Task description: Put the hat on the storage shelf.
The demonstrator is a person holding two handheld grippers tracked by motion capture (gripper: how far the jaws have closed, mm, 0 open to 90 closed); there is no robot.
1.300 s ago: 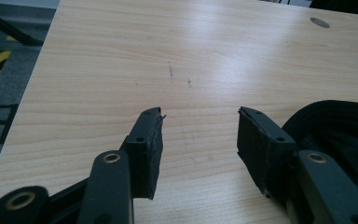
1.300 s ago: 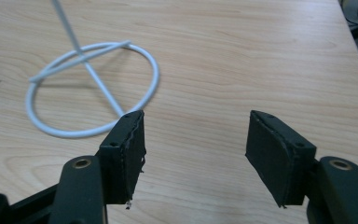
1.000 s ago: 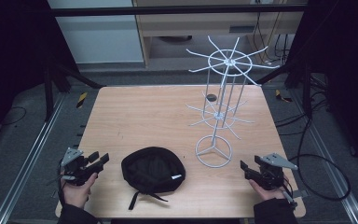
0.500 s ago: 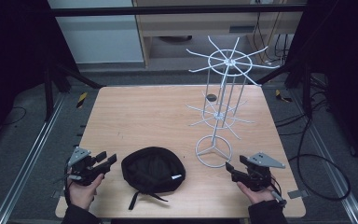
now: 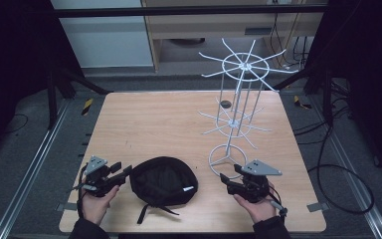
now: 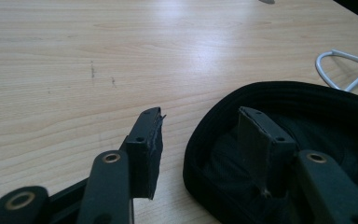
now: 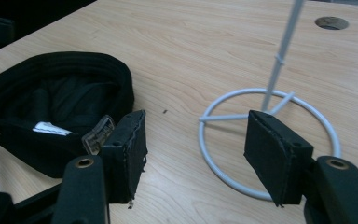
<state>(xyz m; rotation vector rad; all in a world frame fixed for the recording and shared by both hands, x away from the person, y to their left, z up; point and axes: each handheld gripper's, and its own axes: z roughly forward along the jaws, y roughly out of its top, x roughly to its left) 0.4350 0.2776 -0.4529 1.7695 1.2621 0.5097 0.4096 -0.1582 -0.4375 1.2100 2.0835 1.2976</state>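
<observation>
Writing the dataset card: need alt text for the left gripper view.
The left claw stands open at a black cap's rim, one jaw over the bare wooden table, the other over the cap's upturned hollow. The white wire ring of a stand base shows at the right edge.

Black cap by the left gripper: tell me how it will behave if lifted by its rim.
The black cap is probably soft fabric: its crown sags inward, so it would likely droop. It looks light. The loose strap may dangle and snag.
</observation>
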